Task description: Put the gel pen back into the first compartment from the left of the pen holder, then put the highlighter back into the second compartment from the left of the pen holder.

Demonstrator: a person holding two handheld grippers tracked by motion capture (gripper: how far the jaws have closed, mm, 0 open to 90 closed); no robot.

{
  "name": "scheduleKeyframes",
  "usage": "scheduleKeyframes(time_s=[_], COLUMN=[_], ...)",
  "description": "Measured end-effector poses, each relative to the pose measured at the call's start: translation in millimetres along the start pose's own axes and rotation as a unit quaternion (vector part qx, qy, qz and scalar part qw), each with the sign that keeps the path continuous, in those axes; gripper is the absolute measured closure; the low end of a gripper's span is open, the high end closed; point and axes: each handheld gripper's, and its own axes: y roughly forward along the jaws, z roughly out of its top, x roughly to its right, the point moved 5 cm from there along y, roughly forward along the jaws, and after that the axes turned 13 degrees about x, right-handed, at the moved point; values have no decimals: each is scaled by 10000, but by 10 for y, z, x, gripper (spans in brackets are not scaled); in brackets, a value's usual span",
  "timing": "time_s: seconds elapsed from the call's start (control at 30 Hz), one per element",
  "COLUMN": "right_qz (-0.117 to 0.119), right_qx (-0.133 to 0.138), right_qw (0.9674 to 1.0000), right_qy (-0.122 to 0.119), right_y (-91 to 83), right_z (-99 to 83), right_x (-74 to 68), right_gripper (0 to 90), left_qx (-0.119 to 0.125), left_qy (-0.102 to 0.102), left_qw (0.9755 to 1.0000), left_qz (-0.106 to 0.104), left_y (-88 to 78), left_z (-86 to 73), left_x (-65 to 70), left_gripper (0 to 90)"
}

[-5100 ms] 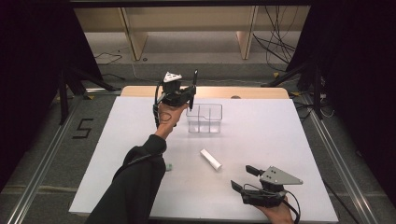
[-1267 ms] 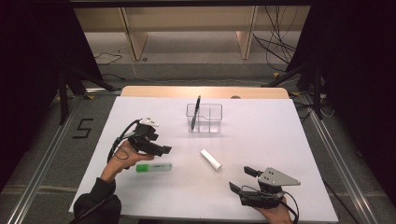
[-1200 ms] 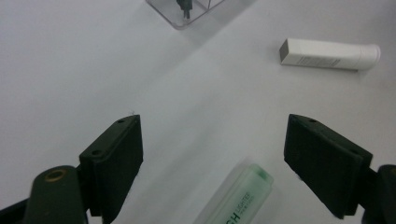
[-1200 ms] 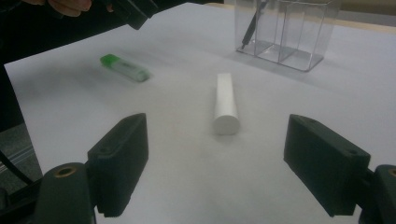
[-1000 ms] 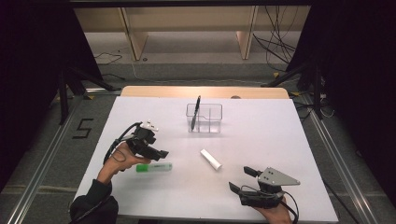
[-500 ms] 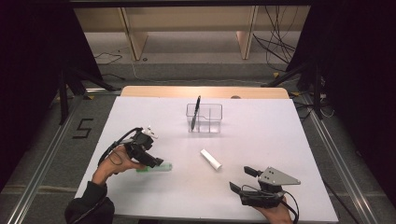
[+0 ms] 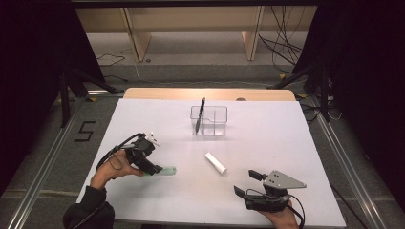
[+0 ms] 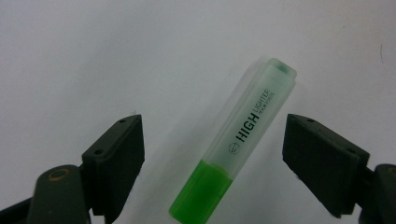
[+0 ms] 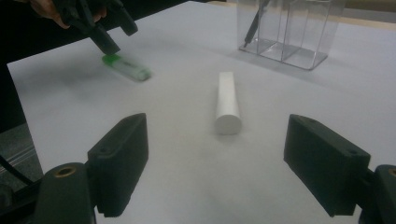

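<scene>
Left tool (image 8: pixel 212 154) jaws apart, straddling the green translucent-capped highlighter (image 8: pixel 236 144) lying flat on the worktop, aligned for pickup.

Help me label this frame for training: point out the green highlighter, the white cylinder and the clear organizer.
green highlighter (image 8: pixel 243 140): left gripper view, on its printed translucent cap.
white cylinder (image 9: pixel 227 100): right gripper view, on its side, mid-length.
clear organizer (image 7: pixel 216 125): high view, on its front wall.

A white table (image 7: pixel 286 143) stands on grey floor (image 7: pixel 200 52), dark drapes, perhaps curtains, at both sides
</scene>
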Motion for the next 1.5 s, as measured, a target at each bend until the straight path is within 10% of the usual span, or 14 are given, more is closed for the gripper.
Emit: scheduleKeyframes(time_s=[0.6,1.5], right_qz=[28,32], right_qx=[-26,-50], right_qw=[10000,9999], right_qy=[7,-95], right_y=[25,9], right_z=[-2,-9], right_x=[-9,-40], right_gripper=[229,229], left_qx=[-555,-709], left_qy=[254,642], left_qw=[9981,9950], left_qz=[18,-298], left_y=[53,142], left_z=[-157,-216], left_x=[-21,16], left_gripper=[214,361])
